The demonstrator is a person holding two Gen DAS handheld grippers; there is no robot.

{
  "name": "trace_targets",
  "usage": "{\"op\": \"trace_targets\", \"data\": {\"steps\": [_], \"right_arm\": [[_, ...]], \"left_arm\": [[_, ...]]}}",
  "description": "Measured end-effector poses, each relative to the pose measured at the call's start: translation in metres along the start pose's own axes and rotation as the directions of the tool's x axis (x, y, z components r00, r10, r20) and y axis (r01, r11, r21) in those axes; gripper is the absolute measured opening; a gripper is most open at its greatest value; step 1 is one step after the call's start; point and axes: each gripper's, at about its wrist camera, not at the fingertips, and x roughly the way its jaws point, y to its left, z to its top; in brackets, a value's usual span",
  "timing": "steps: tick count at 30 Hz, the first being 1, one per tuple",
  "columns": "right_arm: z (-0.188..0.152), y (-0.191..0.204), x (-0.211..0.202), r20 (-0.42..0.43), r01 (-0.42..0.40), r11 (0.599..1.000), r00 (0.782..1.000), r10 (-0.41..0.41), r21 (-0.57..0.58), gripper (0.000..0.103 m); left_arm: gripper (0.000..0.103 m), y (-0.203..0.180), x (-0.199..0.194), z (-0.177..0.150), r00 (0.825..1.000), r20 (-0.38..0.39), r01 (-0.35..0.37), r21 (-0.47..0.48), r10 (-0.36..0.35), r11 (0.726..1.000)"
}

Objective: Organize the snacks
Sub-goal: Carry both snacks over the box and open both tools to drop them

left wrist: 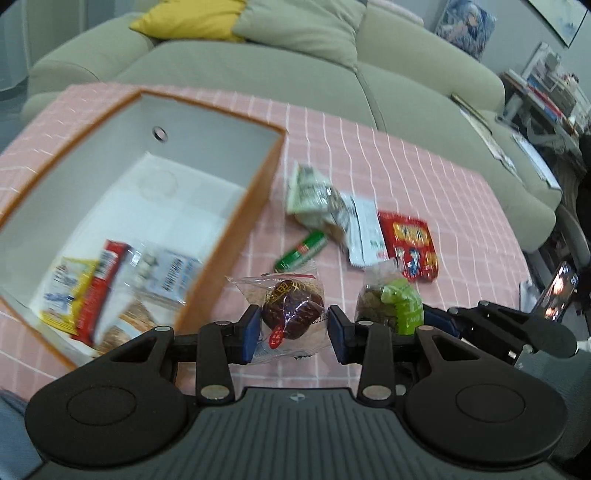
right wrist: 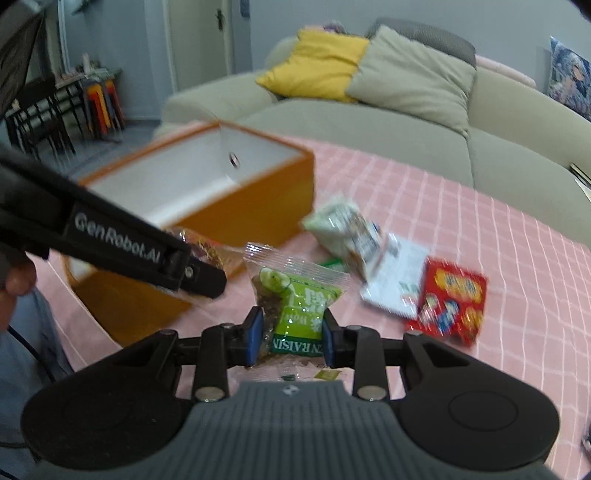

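My left gripper is shut on a clear packet with a dark red-brown round snack, held above the pink checked tablecloth. Just to its right, my right gripper is shut on a green raisin packet, which also shows in the left wrist view. An orange box with a white inside stands to the left and holds several snack packets. In the right wrist view the left gripper crosses in front of the box.
Loose on the cloth lie a pale green bag, a white packet, a red packet and a small green tube. A beige sofa with a yellow cushion runs behind the table. A hand shows at the left edge.
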Motion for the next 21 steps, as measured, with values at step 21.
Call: {"op": "trace_targets", "data": {"steps": [21], "right_arm": [[0.120, 0.091, 0.059, -0.023, -0.162, 0.939, 0.986, 0.162, -0.304, 0.029]], "left_arm": [[0.044, 0.112, -0.027, 0.079, 0.980, -0.045, -0.193, 0.039, 0.195, 0.980]]}}
